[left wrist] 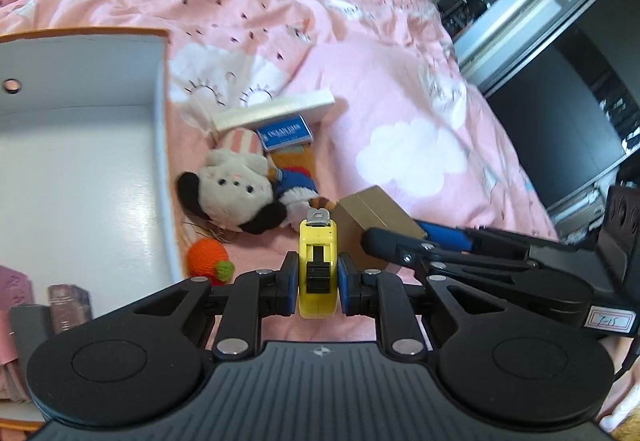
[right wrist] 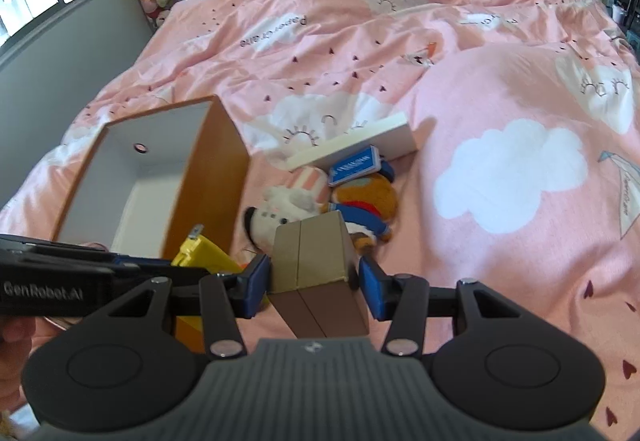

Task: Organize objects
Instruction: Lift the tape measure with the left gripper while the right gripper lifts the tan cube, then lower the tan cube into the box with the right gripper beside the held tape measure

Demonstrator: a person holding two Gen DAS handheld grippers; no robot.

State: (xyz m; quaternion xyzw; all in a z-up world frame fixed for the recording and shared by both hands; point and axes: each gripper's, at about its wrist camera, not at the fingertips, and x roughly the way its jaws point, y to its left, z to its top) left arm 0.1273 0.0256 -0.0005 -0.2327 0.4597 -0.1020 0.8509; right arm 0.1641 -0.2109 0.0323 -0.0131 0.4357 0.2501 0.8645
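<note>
In the left wrist view my left gripper (left wrist: 318, 277) is shut on a yellow tape measure (left wrist: 318, 241), which stands upright between the blue pads with its metal hook pointing away. In the right wrist view my right gripper (right wrist: 316, 281) is shut on a brown cardboard box (right wrist: 316, 261), held above the pink bedspread (right wrist: 480, 81). The same brown cardboard box (left wrist: 376, 213) shows just right of the tape measure. An open orange box with a white inside (left wrist: 80, 161) lies to the left; its orange wall (right wrist: 216, 177) faces the right wrist camera.
On the bedspread lie a white-and-black plush (left wrist: 232, 193), an orange plush in blue (right wrist: 364, 197), a blue card pack (left wrist: 285, 133), a flat white box (left wrist: 276, 109) and an orange knitted ball (left wrist: 208, 257). Several books (left wrist: 68, 305) stand at the lower left.
</note>
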